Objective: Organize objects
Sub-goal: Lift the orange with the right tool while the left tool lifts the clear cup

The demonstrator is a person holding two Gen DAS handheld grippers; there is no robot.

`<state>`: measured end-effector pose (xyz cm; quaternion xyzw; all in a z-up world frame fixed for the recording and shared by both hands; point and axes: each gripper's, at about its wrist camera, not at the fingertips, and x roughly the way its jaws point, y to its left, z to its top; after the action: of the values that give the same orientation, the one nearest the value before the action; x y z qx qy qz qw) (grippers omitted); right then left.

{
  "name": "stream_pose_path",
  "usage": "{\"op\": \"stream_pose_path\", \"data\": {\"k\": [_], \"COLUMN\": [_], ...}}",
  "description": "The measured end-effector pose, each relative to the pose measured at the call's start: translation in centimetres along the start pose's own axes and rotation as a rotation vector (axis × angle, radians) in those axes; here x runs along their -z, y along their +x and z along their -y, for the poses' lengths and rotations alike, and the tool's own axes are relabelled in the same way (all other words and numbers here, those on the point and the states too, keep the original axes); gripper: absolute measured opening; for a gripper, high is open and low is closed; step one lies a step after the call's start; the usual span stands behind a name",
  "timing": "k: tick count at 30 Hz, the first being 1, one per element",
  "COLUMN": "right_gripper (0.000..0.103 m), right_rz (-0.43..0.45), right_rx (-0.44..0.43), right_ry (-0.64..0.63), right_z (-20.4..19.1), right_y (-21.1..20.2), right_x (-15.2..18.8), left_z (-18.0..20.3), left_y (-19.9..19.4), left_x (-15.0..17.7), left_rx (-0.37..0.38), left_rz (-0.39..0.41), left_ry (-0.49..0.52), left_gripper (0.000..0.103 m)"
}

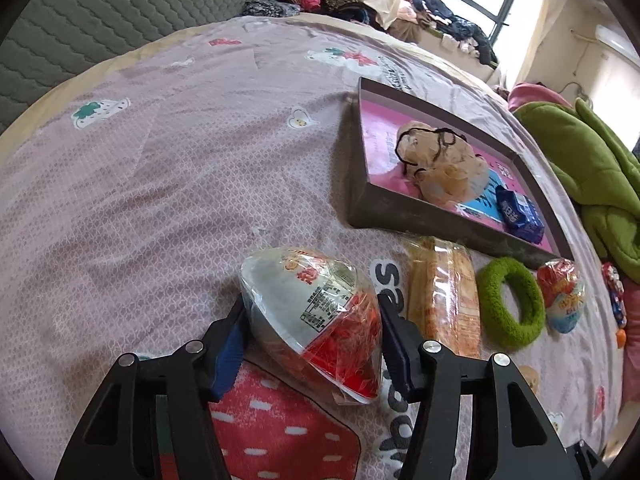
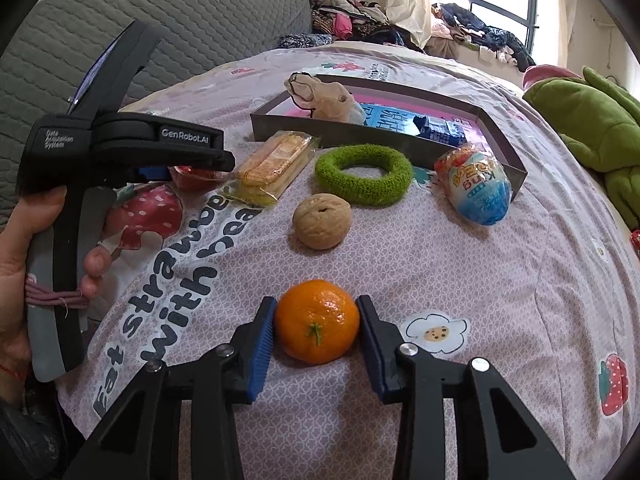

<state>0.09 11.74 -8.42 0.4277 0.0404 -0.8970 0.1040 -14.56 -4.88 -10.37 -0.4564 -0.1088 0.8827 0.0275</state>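
Gripping now: the left tool (image 1: pixel 312 320) pinches a wrapped egg-shaped toy (image 1: pixel 316 320), white above and red below, a finger pressed on each side of it
Egg's spot: low over the bed sheet (image 1: pixel 160 180), above the strawberry print, left of the biscuit pack (image 1: pixel 444 292)
Right tool: the right tool (image 2: pixel 318 326) brackets a mandarin (image 2: pixel 317 321) that sits on the sheet; the left pad touches the peel, the right pad is at the skin or a hair off, I cannot tell which
Row behind the mandarin: a walnut (image 2: pixel 322 221), then the green fuzzy ring (image 2: pixel 363 174), with the biscuit pack to its left and a second egg toy (image 2: pixel 476 188), blue and white, to its right
Box: a shallow grey box (image 1: pixel 400 216) with pink lining lies beyond that row, the second egg touching its near corner
In the box: a beige mesh pouf with a black cord (image 1: pixel 440 160) and a small blue packet (image 1: pixel 520 214)
Far right: a green plush blanket (image 1: pixel 592 168) on the bed's edge
Left hand: seen from the right wrist, the hand (image 2: pixel 16 248) grips the left tool's handle
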Motion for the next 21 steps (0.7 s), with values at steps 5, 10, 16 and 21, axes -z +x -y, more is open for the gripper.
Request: {"op": "stream_pose_path", "data": {"k": [5,10,16,21], "right_gripper": [0.040,0.040,0.040,0.040], "right_rz": [0.001,0.000,0.002,0.012], "right_rx": [-0.018,-0.025,-0.028,-0.027], "right_ry": [0.022,0.029,0.039,0.044], "right_z": [0.3,0.5,0.6,0.9], "right_y": [-0.2,-0.3,-0.5,-1.1], "right_x": [0.0,0.0,0.0,-0.1], "left_z": [0.4,0.7,0.9,0.8], "left_y": [-0.5,-0.9,-1.5,-2.4], "left_x": [0.4,1.0,1.4,1.7], "left_rx": [0.011,0.016,0.011,0.015], "left_rz": [0.001,-0.001,0.001,0.009], "left_ry": [0.021,0.040,0.061,0.067], "left_gripper": [0.061,0.061,0.061,0.061]}}
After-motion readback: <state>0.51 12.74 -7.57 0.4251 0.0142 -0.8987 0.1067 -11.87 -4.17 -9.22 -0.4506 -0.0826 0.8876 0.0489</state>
